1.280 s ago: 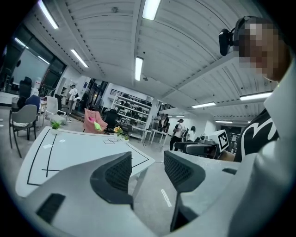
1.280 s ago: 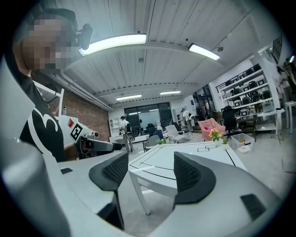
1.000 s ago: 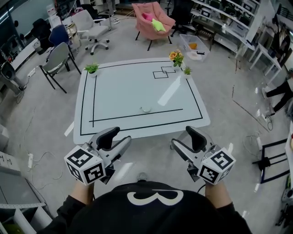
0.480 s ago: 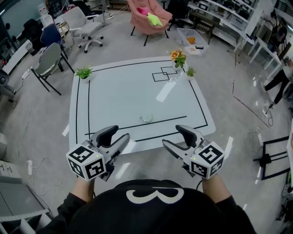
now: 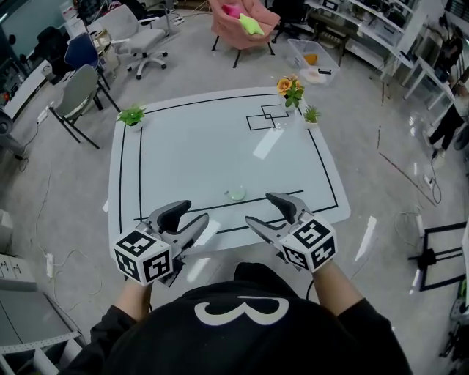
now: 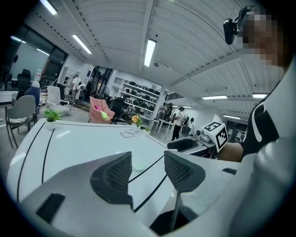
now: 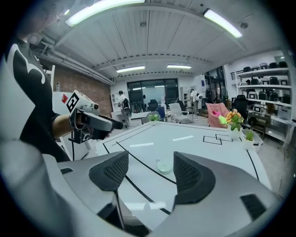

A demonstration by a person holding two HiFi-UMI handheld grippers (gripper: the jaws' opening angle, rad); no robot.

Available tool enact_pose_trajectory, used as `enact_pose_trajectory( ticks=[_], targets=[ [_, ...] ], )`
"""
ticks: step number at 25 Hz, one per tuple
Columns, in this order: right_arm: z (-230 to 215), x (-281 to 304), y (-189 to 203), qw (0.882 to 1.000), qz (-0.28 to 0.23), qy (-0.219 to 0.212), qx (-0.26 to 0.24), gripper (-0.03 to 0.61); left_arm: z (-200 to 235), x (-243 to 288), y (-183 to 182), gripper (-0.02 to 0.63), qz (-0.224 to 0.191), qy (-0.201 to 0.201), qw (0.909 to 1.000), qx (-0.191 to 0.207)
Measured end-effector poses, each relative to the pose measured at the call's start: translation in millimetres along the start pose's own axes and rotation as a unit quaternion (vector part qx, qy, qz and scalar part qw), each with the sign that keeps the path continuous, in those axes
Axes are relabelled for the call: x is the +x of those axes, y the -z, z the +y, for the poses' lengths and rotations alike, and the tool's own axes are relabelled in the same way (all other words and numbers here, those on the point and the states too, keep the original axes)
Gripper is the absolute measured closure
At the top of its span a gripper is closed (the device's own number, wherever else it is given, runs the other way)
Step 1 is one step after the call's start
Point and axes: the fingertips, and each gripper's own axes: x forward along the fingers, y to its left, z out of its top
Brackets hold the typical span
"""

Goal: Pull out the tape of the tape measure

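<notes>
The tape measure (image 5: 236,194) is a small, round, pale green case lying on the white table (image 5: 205,146) just beyond the black line near the front edge. No tape shows pulled out. It also appears between the jaws in the left gripper view (image 6: 138,166) and the right gripper view (image 7: 164,166), some way off in both. My left gripper (image 5: 192,214) hovers open over the table's front edge, left of the case. Right of the case, my right gripper (image 5: 260,209) is open too, angled in toward it. Both are empty.
A potted plant (image 5: 132,116) stands at the table's far left corner. Orange flowers (image 5: 289,86) and a small plant (image 5: 312,113) stand at the far right corner. Chairs (image 5: 73,91) and a pink seat (image 5: 242,22) stand on the floor beyond. People stand by shelves far off.
My right gripper has moved left and forward, from off the table's front right to over its front edge near the case. The left gripper has barely moved.
</notes>
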Motion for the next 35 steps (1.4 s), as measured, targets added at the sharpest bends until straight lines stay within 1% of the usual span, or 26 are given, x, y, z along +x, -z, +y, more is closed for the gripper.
enact_pose_trajectory(
  ticks=[5,9,13,18,28,35],
  targets=[
    [-12.9,30.7,7.0,0.999,0.032,-0.014,-0.019,0.295,11.7,4.3,-2.4,0.41,0.0,-0.017,0.9998,-0.008],
    [-24.0,59.1,14.5,0.997,0.063,-0.04,-0.029,0.295,24.5,9.6,-4.3,0.41,0.002,-0.035,0.9992,-0.019],
    [-32.6,84.2,25.0,0.993,0.094,-0.061,-0.038,0.295,37.9,13.2,-10.7,0.41,0.001,-0.058,0.9978,-0.033],
    [-41.5,104.5,44.8,0.985,0.136,-0.084,-0.065,0.295,44.1,22.4,-14.6,0.41,0.007,-0.076,0.9962,-0.043],
    [-50.8,125.1,66.0,0.975,0.177,-0.108,-0.082,0.295,48.6,28.8,-10.0,0.411,0.017,-0.106,0.9923,-0.063],
    [-51.8,128.8,68.4,0.97,0.18,-0.126,-0.106,0.304,55.5,31.7,-5.9,0.411,0.018,-0.13,0.9885,-0.075]
  ],
)
